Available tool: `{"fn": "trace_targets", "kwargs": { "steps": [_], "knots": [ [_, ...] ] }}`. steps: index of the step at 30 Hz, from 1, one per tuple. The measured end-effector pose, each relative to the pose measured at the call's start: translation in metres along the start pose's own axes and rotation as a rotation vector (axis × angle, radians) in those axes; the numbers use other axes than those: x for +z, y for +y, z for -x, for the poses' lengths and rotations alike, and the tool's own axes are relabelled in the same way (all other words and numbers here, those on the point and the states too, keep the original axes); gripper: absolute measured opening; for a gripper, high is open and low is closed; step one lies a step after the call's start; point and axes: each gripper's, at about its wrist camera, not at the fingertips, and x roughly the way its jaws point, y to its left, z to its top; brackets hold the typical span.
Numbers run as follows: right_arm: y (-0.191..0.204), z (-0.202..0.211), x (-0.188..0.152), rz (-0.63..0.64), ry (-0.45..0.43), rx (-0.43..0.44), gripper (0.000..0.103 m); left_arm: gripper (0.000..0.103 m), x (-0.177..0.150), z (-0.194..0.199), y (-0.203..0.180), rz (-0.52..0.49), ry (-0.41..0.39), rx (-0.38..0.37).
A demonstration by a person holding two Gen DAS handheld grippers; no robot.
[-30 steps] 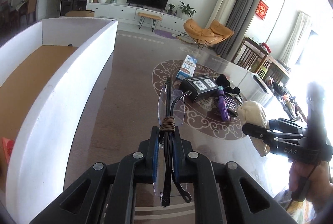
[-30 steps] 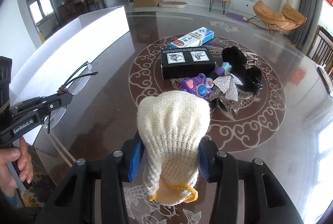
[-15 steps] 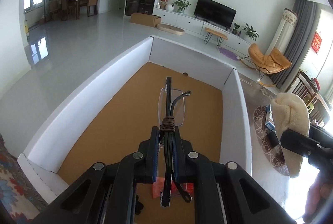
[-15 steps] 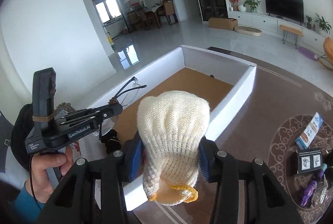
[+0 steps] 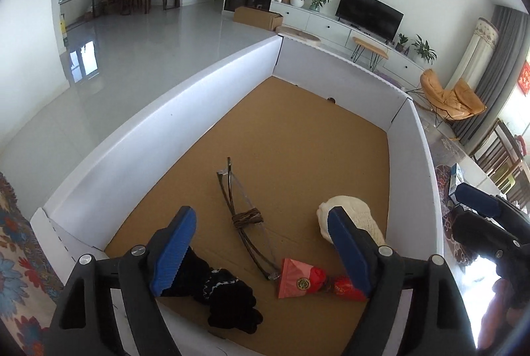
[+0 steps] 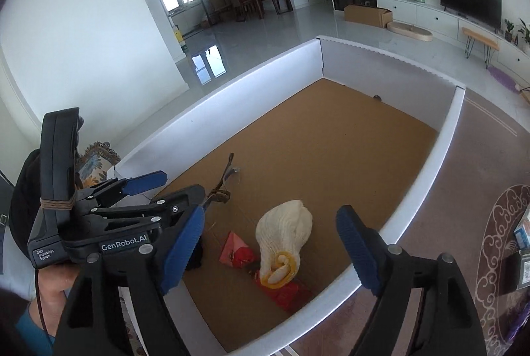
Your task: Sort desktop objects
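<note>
Both jaws have just been opened wide, so nothing is held. Beneath the left gripper (image 5: 261, 243), folded glasses (image 5: 243, 217) lie in the white box (image 5: 132, 157); the cream knitted glove (image 6: 285, 233) lies near the right gripper (image 6: 275, 246), sorted inside.

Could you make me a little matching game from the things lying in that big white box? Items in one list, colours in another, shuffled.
Things:
1. knitted glove
2. eyeglasses
3. packet
4. fuzzy glove

Descriptions:
A. black
B. cream with a yellow cuff
C. pink and red
D. thin dark frame, tied round with a brown band

Pairs: 1-B, 2-D, 3-C, 4-A
</note>
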Motion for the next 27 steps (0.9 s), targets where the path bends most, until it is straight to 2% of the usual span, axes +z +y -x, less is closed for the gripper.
{"fn": "trace_targets", "kwargs": {
  "steps": [4, 7, 10, 13, 16, 20, 24, 27],
  "knots": [
    [-0.030, 0.055, -0.034, 0.008, -0.129, -0.081, 0.098, 0.081, -0.011, 0.019, -0.039, -0.055, -0.054, -0.075],
    [-0.063, 0.088, -0.081, 0.023, -0.178, -0.202, 0.099, 0.081, -0.028, 0.033, -0.088, -0.140, -0.063, -0.172],
    [-0.106, 0.123, -0.140, -0.009, -0.170, -0.321, 0.099, 0.081, -0.050, 0.044, -0.144, -0.231, -0.046, -0.292],
    [-0.157, 0.152, -0.194, -0.069, -0.103, -0.438, 0.099, 0.091, -0.077, 0.038, -0.199, -0.324, 0.016, -0.393],
    [-0.209, 0.169, -0.233, -0.157, 0.006, -0.550, 0.099, 0.091, -0.107, 0.007, -0.249, -0.427, 0.076, -0.382],
    [-0.260, 0.191, -0.270, -0.299, 0.102, -0.597, 0.099, 0.091, -0.140, -0.046, -0.301, -0.535, 0.154, -0.346],
    [-0.281, 0.197, -0.274, -0.367, 0.076, -0.619, 0.099, 0.091, -0.149, -0.071, -0.334, -0.619, 0.146, -0.276],
    [-0.287, 0.201, -0.271, -0.410, 0.048, -0.625, 0.100, 0.091, -0.140, -0.081, -0.348, -0.625, 0.136, -0.247]
  ]
}}
